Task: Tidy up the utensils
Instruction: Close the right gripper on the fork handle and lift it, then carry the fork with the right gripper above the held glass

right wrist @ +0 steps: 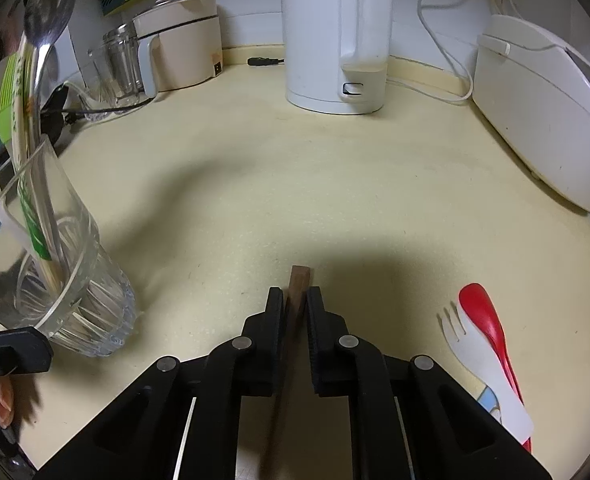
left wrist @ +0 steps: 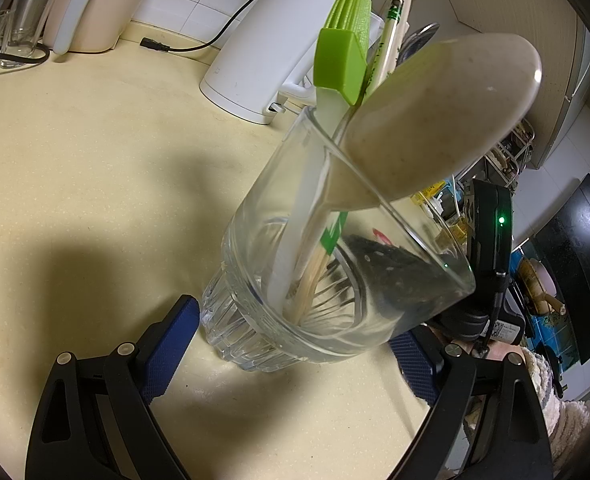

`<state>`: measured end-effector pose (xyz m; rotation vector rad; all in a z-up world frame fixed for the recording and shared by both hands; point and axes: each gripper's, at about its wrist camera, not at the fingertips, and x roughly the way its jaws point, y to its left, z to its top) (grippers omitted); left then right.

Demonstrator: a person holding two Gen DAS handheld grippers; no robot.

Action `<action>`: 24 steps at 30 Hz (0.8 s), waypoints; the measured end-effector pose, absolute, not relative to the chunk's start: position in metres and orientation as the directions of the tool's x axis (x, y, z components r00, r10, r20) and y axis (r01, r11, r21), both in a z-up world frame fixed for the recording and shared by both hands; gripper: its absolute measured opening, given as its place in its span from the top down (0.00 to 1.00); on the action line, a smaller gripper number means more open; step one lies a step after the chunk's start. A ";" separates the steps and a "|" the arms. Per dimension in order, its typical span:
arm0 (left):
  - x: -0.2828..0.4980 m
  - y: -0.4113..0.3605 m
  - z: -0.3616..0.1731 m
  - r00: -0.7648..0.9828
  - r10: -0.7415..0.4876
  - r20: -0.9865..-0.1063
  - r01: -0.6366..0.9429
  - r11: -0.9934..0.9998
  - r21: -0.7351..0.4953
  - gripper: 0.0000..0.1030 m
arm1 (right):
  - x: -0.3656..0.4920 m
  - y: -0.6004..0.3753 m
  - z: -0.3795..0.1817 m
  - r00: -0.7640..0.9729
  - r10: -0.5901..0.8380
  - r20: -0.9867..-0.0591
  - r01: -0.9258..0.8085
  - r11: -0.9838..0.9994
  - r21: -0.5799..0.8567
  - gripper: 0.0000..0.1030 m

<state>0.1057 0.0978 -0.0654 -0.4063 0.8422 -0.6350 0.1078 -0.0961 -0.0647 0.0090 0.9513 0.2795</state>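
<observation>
— What is seen of the surface and the room?

— A pale yellow bench (right wrist: 335, 200) is shown, speckled and crossed by broad shadows, closed at the back by a low upstand and white wall tiles. A white electric kettle (right wrist: 335, 32) is set against the back edge; a white rice cooker (right wrist: 543, 112) is stood toward the back right corner, with a white cord looped between the two. A beige cooker (right wrist: 179, 44) and clear glass jars (right wrist: 121, 66) are gathered at the back left, beside a black cable.

— And the utensils?

— A ribbed glass tumbler (left wrist: 295, 280) is placed near the left edge of the bench. Inside it are stood a pale rice paddle (left wrist: 443, 120), a green silicone brush (left wrist: 341, 60), chopsticks (left wrist: 393, 36) and a metal ladle (right wrist: 49, 8). A white plastic fork (right wrist: 483, 364) and a red spoon (right wrist: 483, 316) are laid together near the front right edge.

— How are the tools held?

— The left tool (left wrist: 291, 344) is spread wide, its blue pads (left wrist: 171, 344) set on either side of the tumbler's base; whether they press on it cannot be told. The right tool (right wrist: 297, 300) is closed narrow on a dark brown wooden stick (right wrist: 299, 284), whose end is seen just past the fingertips, over the front middle of the bench.
</observation>
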 end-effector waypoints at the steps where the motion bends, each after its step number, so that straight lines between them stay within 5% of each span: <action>1: 0.106 0.098 -0.065 0.501 -0.662 -0.558 0.355 0.745 -0.565 0.09 | 0.108 -0.099 -0.065 0.546 0.256 -0.798 -0.226 0.962 0.154 0.90; 24: 0.106 0.098 -0.066 0.500 -0.662 -0.558 0.355 0.745 -0.565 0.09 | 0.033 -0.131 0.063 0.804 0.343 -0.485 -0.261 0.938 0.230 0.91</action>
